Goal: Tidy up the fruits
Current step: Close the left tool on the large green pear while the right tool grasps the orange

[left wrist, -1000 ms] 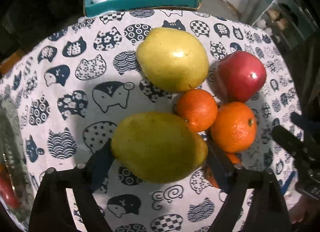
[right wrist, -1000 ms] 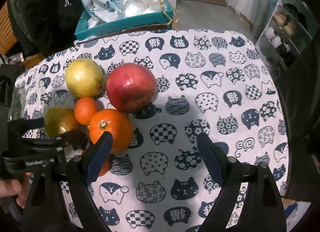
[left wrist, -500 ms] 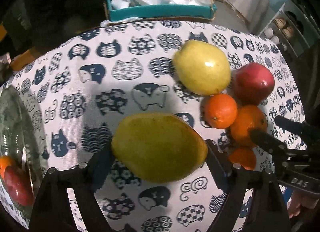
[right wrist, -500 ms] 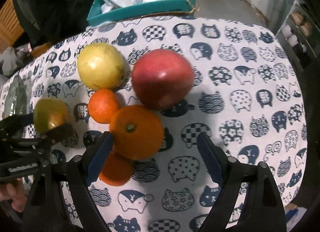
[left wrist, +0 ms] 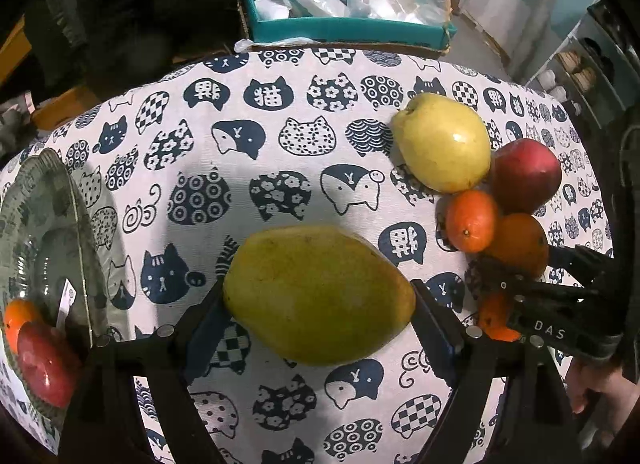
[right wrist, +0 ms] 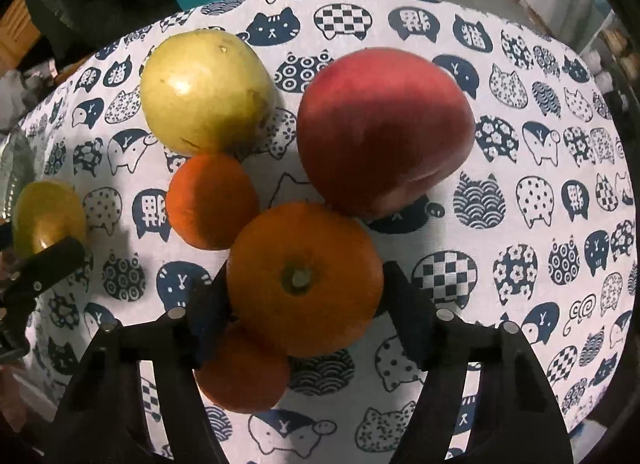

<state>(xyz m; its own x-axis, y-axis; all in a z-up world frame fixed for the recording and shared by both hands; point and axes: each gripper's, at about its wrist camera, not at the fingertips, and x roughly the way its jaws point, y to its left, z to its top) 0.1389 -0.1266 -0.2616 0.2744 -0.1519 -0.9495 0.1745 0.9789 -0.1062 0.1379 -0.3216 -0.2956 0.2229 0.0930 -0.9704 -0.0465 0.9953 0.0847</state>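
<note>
My left gripper (left wrist: 318,304) is shut on a green-yellow mango (left wrist: 318,294), held above the cat-print tablecloth (left wrist: 240,144). A glass bowl (left wrist: 80,224) at the left edge holds a small orange (left wrist: 18,318) and a red apple (left wrist: 46,364). My right gripper (right wrist: 304,300) points down over the fruit pile. Its jaws are closing on the large orange (right wrist: 304,278), with a pad against each side. Around it lie a yellow pear (right wrist: 204,92), a red apple (right wrist: 384,128), a small orange (right wrist: 212,200) and another orange (right wrist: 244,372) partly beneath.
A teal box (left wrist: 344,28) full of plastic bags stands just beyond the table's far edge. Shelves with small items (left wrist: 580,68) are off to the right. The person's hand (left wrist: 592,388) shows at the lower right.
The left gripper carried the mango leftward, and the glass bowl came into view. The right gripper sank onto the fruit pile and its jaws narrowed around the large orange.
</note>
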